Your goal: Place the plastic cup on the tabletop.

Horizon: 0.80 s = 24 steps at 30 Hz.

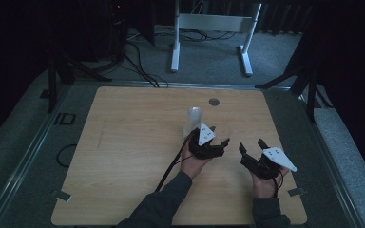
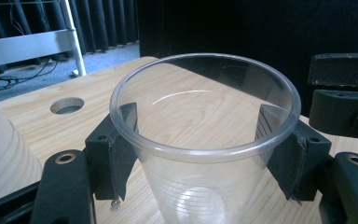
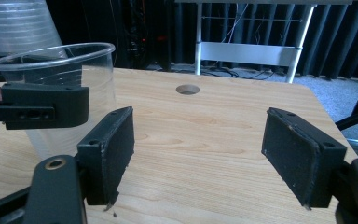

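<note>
A clear plastic cup (image 2: 205, 154) stands upright between the pads of my left gripper (image 2: 198, 122), which is shut on it just under the rim. In the high view the left gripper (image 1: 219, 136) is right of the table's middle, beside a tall stack of clear cups (image 1: 193, 119). That stack (image 2: 0, 149) is just left of the held cup. My right gripper (image 3: 200, 126) is open with nothing between its jaws, only bare wood. It (image 1: 252, 145) sits to the right of the left one. From it the held cup (image 3: 81, 79) and the stack (image 3: 21, 23) are at the left.
The wooden table (image 1: 123, 142) has a round hole (image 1: 214, 101) near its far edge. A white metal stand (image 1: 211, 28) and cables lie on the floor beyond. Black tripod legs flank the table at both far corners.
</note>
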### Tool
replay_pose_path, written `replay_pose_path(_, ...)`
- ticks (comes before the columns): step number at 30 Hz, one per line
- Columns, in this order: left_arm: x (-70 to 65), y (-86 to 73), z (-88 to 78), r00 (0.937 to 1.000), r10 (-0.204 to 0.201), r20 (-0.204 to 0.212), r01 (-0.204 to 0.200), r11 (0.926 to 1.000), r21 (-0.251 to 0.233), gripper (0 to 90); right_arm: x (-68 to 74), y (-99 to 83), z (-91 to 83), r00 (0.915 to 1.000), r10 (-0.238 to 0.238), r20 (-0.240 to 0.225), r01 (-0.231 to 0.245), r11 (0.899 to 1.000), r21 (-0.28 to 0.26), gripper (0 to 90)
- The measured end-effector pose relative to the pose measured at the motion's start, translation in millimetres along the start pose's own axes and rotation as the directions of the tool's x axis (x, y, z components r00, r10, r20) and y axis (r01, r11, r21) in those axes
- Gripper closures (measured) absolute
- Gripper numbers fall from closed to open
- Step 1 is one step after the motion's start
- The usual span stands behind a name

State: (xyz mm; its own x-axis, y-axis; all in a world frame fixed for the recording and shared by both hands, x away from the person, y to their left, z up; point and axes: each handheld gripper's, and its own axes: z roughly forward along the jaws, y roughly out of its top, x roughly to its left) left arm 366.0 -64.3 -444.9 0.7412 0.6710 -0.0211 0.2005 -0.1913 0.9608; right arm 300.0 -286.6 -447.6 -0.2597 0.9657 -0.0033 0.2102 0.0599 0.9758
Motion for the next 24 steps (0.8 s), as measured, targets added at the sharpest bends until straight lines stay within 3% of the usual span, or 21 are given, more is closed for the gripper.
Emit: replay_pose_path(24,2.8,-15.0,4.9,0.9997,0.001,-0.024,-0.001,0.9998,0.021,30.8,-0.5,0.2,-0.5,1.0,0.0,-0.001,0.0,1.0,-0.001,25.0)
